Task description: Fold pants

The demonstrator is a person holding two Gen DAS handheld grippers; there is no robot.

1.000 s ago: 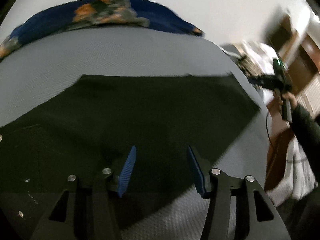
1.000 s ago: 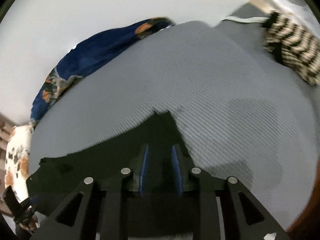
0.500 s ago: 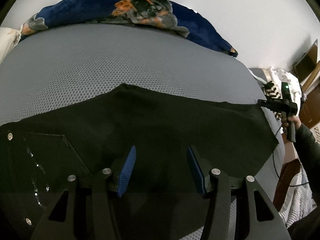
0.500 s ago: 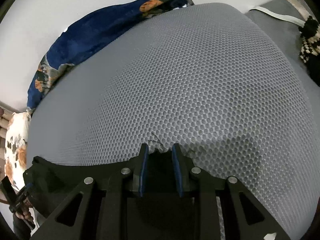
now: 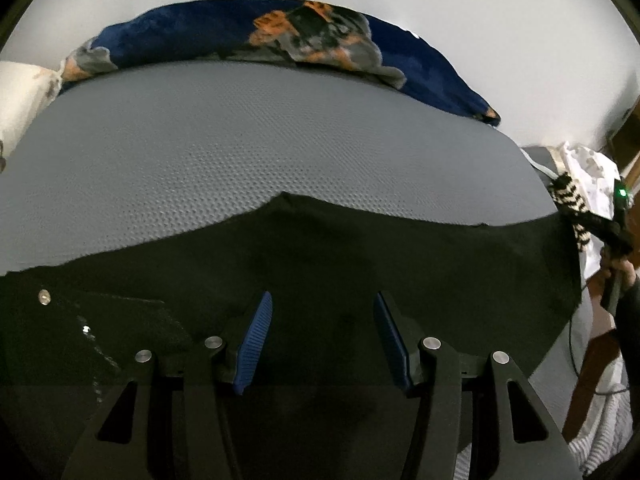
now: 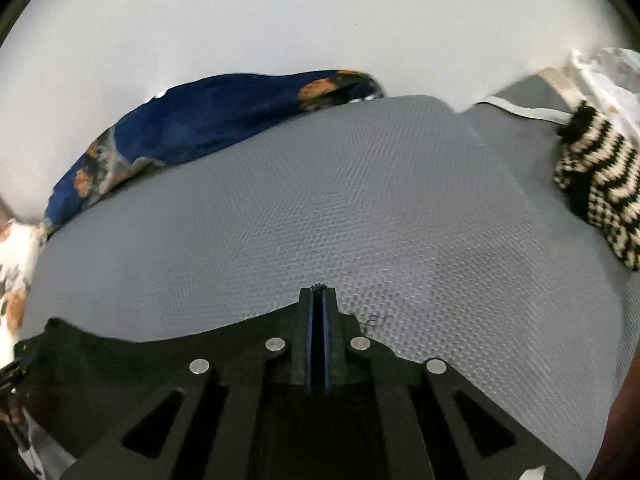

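Right gripper (image 6: 319,298) jaws closed since, pants (image 5: 320,264) edge hidden

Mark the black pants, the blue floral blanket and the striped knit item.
black pants (image 5: 320,264), left wrist view, middle of the spread fabric
blue floral blanket (image 5: 192,36), left wrist view, plain blue part
striped knit item (image 6: 596,176), right wrist view, its striped body

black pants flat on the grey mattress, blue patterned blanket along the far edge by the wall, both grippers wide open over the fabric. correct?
One thing is off: only the left gripper is open, its fingers apart over the black pants. The right gripper is shut, fingers pressed together on the hem, as the right wrist view shows. The pants do lie on the grey mattress, with the blue patterned blanket along the far edge.
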